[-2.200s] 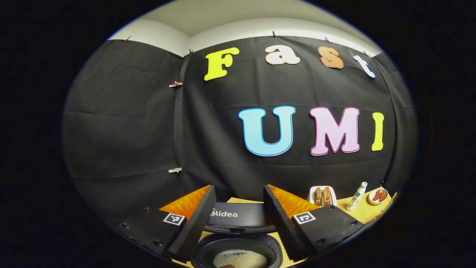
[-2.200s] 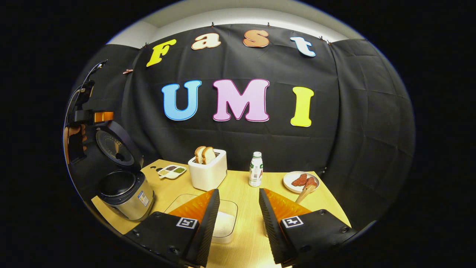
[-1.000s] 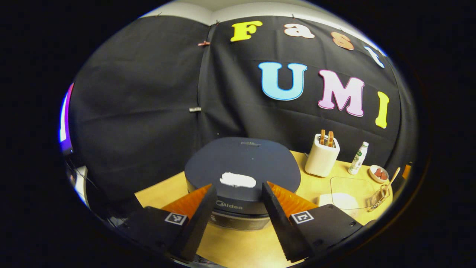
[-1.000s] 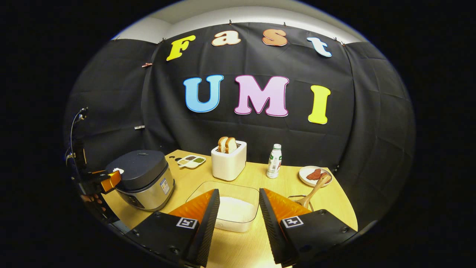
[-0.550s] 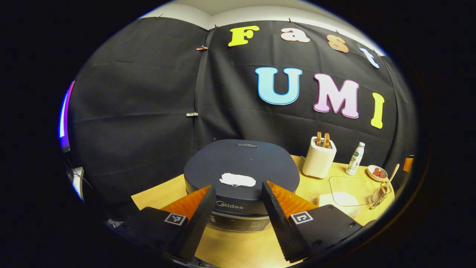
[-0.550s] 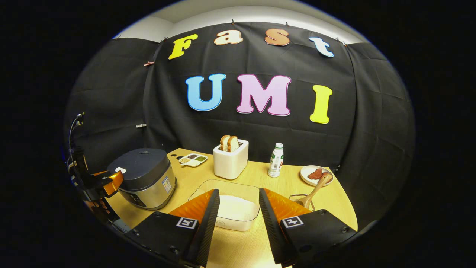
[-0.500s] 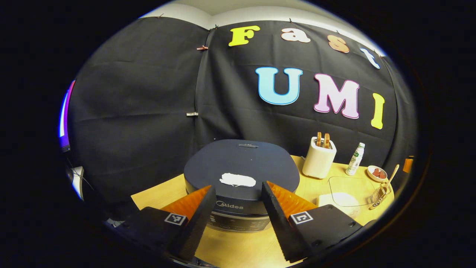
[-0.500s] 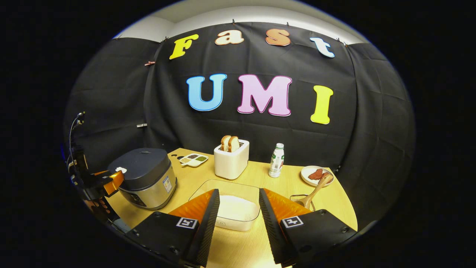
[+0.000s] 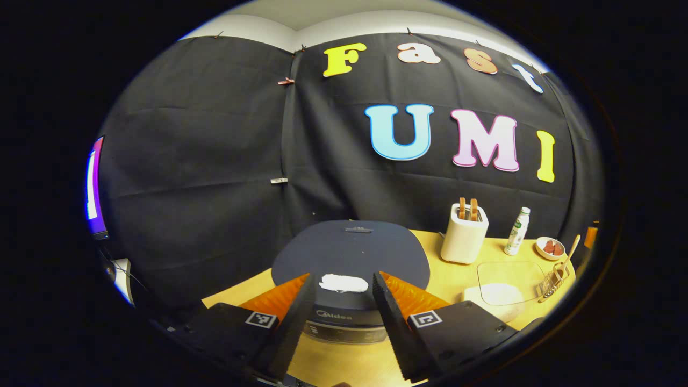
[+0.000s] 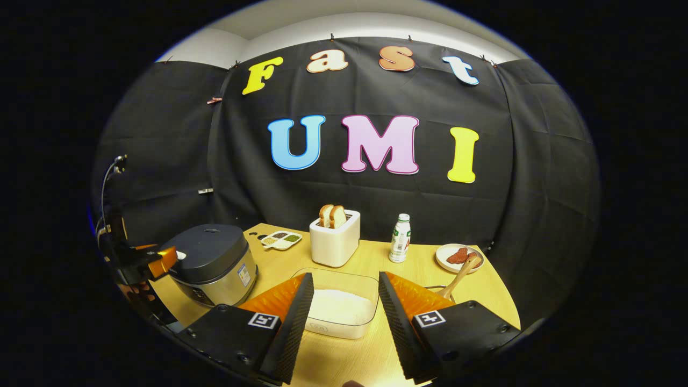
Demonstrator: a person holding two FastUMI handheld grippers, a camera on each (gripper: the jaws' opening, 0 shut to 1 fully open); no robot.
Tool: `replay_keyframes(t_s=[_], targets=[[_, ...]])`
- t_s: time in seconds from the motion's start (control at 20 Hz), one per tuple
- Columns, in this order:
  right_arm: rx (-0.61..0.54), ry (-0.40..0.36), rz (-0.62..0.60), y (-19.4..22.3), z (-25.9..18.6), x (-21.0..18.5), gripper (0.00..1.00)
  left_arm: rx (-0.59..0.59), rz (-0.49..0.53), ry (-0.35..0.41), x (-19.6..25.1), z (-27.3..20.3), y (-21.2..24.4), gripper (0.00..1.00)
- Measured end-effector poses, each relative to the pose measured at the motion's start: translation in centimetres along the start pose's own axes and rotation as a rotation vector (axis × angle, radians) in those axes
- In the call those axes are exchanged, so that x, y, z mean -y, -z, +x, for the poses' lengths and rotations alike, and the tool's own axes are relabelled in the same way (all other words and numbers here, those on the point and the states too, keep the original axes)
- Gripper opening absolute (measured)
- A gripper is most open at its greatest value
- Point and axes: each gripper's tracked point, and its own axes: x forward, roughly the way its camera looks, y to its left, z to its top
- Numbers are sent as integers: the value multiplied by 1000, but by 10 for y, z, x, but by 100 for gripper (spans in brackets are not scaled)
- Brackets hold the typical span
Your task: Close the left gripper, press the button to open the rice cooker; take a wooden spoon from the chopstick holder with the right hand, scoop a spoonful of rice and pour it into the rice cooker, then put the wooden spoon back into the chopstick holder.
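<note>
In the left gripper view, the left gripper (image 9: 337, 303) sits low in front of the rice cooker (image 9: 350, 258). Its orange ribbed fingers (image 9: 400, 287) are wide apart and hold nothing. A short while ago the cooker's lid stood up and rice showed in the pot. Now the dark, smooth, round lid is down, and the gripper has pulled back a little. So the cooker looks shut, and the button press seems still to come. A white patch (image 9: 344, 282) sits on the front of the lid, just beyond the fingertips.

In the right gripper view, the right gripper (image 10: 341, 312) has its fingers wide too, with nothing between them. It hovers over the pale wooden counter (image 10: 376, 258), right by the clear box of white rice (image 10: 336, 309). The wooden spoon (image 10: 460, 275) leans in the wire chopstick holder (image 10: 436, 288) just to the right, untouched. The cooker has shiny metal sides. A square white toaster (image 10: 334, 244) with bread stands farther back.
</note>
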Motion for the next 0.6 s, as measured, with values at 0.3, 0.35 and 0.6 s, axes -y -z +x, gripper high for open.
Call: replay_keyframes(t_s=[0.3,0.35,0.6], targets=[[7,20,36,-5,-2,13,88,57,-2,-24,-4,-14,-34,94],[12,23,38,-5,-2,14,88,65,-3,-29,-5,-17,-37,94],[11,38,41,-4,-7,21,88,76,9,-32,-7,-28,-43,94]])
